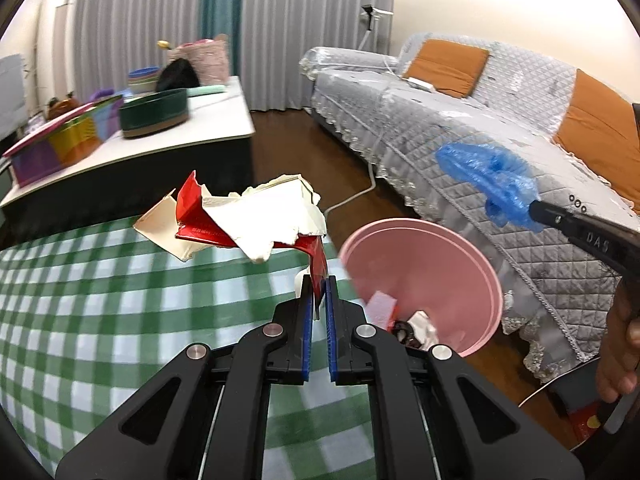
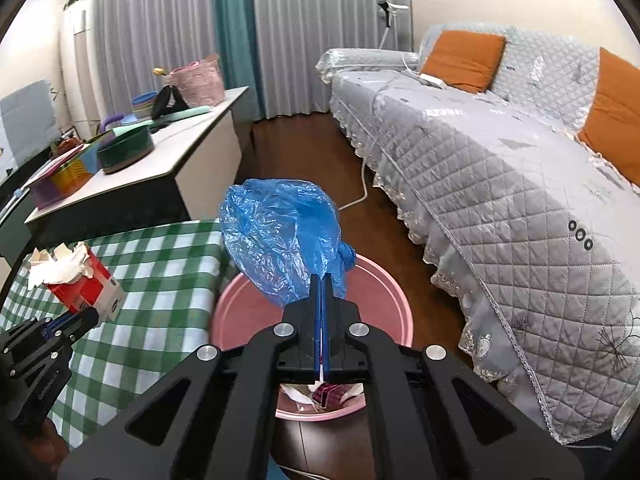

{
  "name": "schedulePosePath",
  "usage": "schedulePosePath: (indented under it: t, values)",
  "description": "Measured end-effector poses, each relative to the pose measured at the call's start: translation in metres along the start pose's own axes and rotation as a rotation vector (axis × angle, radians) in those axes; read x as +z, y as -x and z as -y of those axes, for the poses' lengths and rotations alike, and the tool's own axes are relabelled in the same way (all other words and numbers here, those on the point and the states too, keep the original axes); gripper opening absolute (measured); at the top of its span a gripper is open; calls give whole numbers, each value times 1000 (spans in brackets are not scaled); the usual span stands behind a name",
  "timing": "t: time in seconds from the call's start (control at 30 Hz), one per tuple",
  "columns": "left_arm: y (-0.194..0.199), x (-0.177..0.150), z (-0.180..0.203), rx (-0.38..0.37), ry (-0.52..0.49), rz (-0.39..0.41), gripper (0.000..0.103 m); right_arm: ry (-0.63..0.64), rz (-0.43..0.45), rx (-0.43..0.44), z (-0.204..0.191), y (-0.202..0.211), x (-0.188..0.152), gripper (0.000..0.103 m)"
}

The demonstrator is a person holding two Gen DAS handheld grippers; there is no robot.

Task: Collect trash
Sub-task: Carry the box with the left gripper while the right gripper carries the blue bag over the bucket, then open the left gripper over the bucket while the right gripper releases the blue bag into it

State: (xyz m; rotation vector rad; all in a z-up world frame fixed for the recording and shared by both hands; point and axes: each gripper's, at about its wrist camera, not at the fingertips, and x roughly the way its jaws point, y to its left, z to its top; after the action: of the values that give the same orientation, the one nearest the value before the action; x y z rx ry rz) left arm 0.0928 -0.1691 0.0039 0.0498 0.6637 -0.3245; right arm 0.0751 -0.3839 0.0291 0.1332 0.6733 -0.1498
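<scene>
On inspection, the left hand-held gripper (image 1: 319,286) was clamped on one torn red-and-white carton (image 1: 240,216), held over the green-checked desk (image 1: 80,300) just beside the pink bin (image 1: 420,280), while the right hand-held gripper (image 2: 322,284) was fully closed on one crumpled blue plastic bag (image 2: 280,240), held above that bin. In my judgement collection was well advanced: some scraps already lay in the single bin, two pieces awaited release, and no further trash showed on the desk.
</scene>
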Motion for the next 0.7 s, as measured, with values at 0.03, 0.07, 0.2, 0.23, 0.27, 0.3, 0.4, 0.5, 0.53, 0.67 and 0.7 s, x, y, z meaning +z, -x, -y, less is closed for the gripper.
schedulePosePath:
  t: [0.03,0.07,0.2,0.23,0.27,0.3,0.4,0.5,0.53,0.67,0.7]
  values:
    - [-4,3,5,-11,-5,2,6,-9,-5,-4,3,-3,0,0]
    - [-7,5,8,-17,-11,4,6,-14,-9,-7,5,-5,1,0]
    - [-24,14,24,-42,-37,3,6,-15,-11,-22,6,-11,2,0]
    - [-28,16,27,-44,-42,-1,6,-12,-11,-25,6,-13,3,0]
    - [-32,18,30,-48,-45,-4,6,-9,-11,-31,7,-14,3,0]
    - [-36,20,33,-52,-49,-8,6,-9,-11,-33,7,-15,4,0]
    - [-45,24,40,-57,-67,-15,6,-17,-20,-40,11,-21,4,0]
    - [-52,26,43,-60,-76,-23,6,-23,-26,-48,15,-25,4,0]
    - [-55,27,45,-63,-76,-28,6,-26,-29,-49,16,-27,4,0]
    - [-63,29,50,-72,-87,-44,6,-38,-35,-53,20,-31,4,0]
    - [-65,30,52,-74,-89,-47,6,-40,-36,-54,21,-32,4,0]
